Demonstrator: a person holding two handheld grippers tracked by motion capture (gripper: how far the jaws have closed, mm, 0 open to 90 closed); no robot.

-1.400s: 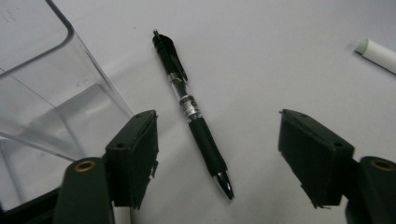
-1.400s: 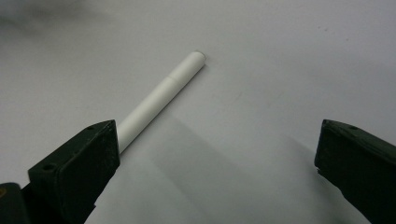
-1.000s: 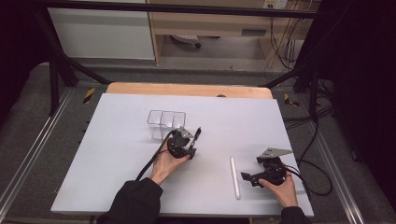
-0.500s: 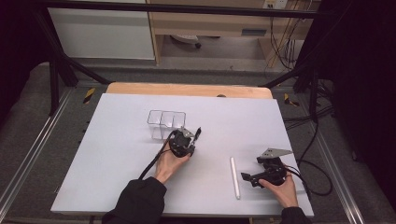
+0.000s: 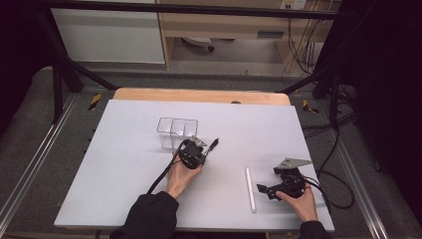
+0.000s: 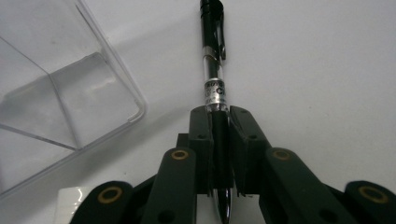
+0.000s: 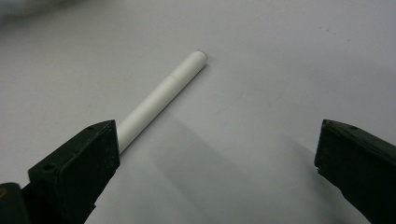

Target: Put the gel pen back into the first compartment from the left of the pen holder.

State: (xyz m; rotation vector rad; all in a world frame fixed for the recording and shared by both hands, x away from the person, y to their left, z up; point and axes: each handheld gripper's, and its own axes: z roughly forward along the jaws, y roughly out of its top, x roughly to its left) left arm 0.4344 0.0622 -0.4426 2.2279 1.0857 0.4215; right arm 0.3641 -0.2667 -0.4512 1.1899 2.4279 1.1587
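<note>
Grippers working 2 pens on a white table [image 5: 124, 164].

The left gripper [image 6: 219, 121] is clamping its 2 black jaws on a black clip-top pen with a clear barrel [image 6: 214, 70], beside the clear plastic 3-compartment box [image 6: 60, 98]; its own view is showing a printed barrel label too blurred to read, which the high view is missing. Those jaws have just been closing, wider 1 second ago. The right gripper [image 7: 215, 154] is standing apart, the white cylindrical pen [image 7: 161, 98] lying past its left jaw.
</note>
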